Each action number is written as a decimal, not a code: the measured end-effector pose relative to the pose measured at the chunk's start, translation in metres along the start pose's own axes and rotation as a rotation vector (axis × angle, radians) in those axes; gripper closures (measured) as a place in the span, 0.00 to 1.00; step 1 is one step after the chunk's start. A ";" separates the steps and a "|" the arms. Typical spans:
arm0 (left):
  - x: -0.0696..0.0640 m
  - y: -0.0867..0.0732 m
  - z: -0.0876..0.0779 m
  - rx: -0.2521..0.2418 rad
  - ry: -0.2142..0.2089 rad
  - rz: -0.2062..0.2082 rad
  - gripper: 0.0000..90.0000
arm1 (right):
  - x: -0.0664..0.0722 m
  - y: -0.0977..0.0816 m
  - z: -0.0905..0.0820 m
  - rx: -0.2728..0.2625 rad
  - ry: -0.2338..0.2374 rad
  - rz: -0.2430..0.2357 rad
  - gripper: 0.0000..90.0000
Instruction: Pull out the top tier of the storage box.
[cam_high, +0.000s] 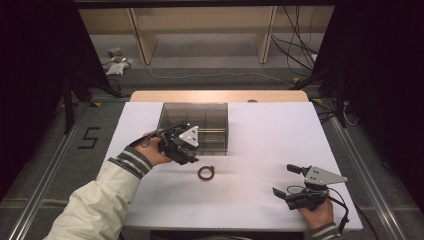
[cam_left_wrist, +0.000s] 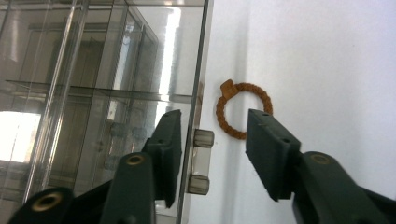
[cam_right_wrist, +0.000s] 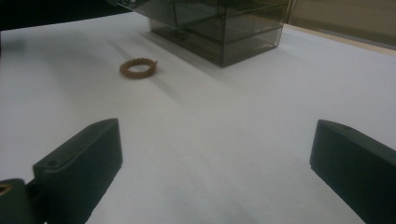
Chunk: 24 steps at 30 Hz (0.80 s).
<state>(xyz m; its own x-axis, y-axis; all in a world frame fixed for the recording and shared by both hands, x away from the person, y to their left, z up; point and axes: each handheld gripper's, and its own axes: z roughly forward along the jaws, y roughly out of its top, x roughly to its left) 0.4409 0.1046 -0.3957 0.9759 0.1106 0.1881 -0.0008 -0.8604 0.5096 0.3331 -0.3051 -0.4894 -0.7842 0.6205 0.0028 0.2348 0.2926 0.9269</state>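
While the white bench (cam_high: 260, 150) takes most of the high view, the next biggest thing is the smoky transparent drawer box (cam_high: 194, 127), which stands at about eleven o'clock from the bench middle, toward the far edge. The left tongs (cam_high: 191, 161) are at the box's near front corner, with one jaw against the clear wall next to two small round knobs (cam_left_wrist: 202, 138); the jaws are partly apart and nothing is between them. The right tongs (cam_high: 285, 180) rest at about four o'clock, near the front edge, with jaws wide apart and empty. The smallest thing is the brown beaded bracelet (cam_high: 206, 173), which lies flat on the bench at about six o'clock from the box, just beside the left tongs but apart from them. I judge it is very light, soft and floppy, a string of little beads that can roll or slide on the smooth surface. It is best to pinch across one side of the ring, not at the larger bead (cam_left_wrist: 227, 88).
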 end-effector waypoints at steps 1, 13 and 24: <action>0.000 0.000 -0.001 -0.006 0.000 -0.008 0.59 | 0.000 0.000 0.000 0.000 -0.001 -0.002 0.04; -0.008 0.002 -0.017 -0.114 0.030 -0.060 0.33 | 0.000 0.000 0.000 -0.001 0.001 -0.001 0.04; -0.015 0.003 -0.024 -0.149 0.060 -0.083 0.32 | 0.000 0.000 0.001 0.001 0.002 -0.003 0.04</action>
<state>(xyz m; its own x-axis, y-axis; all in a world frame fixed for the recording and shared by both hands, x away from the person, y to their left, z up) 0.4216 0.1121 -0.3768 0.9592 0.2115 0.1874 0.0427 -0.7642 0.6436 0.3335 -0.3046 -0.4896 -0.7861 0.6181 0.0004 0.2327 0.2953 0.9266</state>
